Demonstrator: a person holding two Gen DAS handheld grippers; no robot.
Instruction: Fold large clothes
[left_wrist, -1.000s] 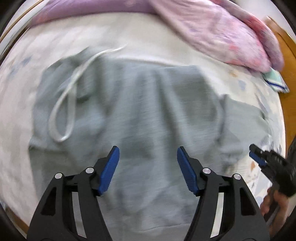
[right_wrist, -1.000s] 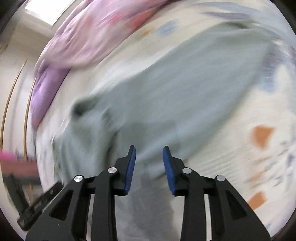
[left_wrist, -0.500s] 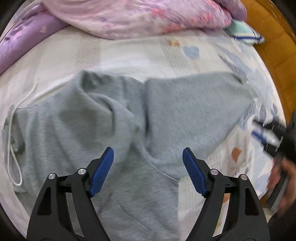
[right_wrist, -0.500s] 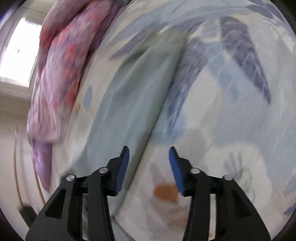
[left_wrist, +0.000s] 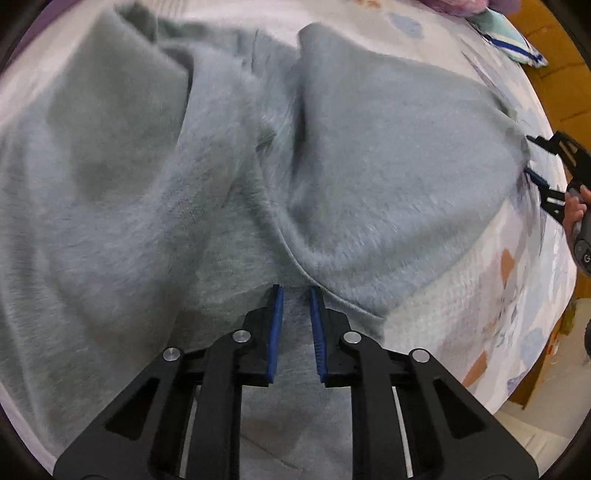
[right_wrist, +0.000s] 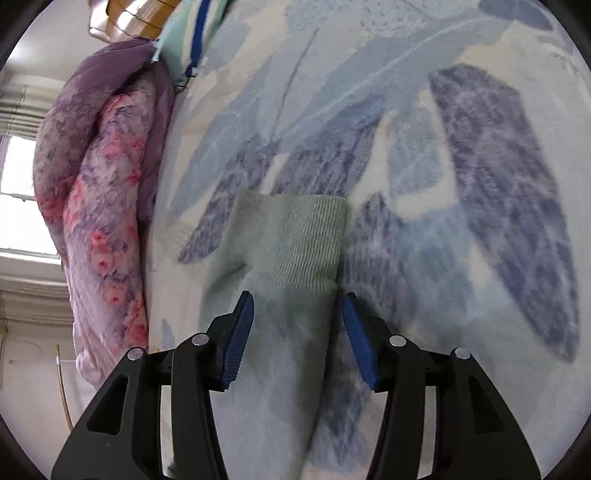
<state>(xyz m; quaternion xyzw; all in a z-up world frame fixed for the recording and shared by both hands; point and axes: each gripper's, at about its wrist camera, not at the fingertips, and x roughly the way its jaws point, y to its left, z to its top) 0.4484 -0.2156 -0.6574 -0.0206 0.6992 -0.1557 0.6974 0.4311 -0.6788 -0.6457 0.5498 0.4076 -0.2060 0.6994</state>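
A grey hoodie (left_wrist: 369, 166) lies spread on the bed, one sleeve folded across its body. My left gripper (left_wrist: 295, 291) points down at the spot where that sleeve's edge crosses the body. Its jaws are closing to a narrow gap with grey fabric pinched between the blue pads. My right gripper (right_wrist: 297, 306) stands open astride the sleeve just behind its ribbed cuff (right_wrist: 295, 240), and the sleeve fills most of the gap. In the left wrist view the right gripper (left_wrist: 532, 158) sits at the sleeve's far end, with a hand (left_wrist: 576, 214) behind it.
The patterned bedsheet (right_wrist: 480, 147) lies under everything. A rolled pink and purple floral quilt (right_wrist: 103, 221) runs along the far side. A teal striped cloth (left_wrist: 509, 40) lies by the wooden bed frame (left_wrist: 554, 81). The mattress edge (left_wrist: 524, 369) drops off at the right.
My left gripper came down close onto the hoodie and its jaws went from wide open to nearly together. My right gripper slid out along the sleeve to the cuff and its jaws widened.
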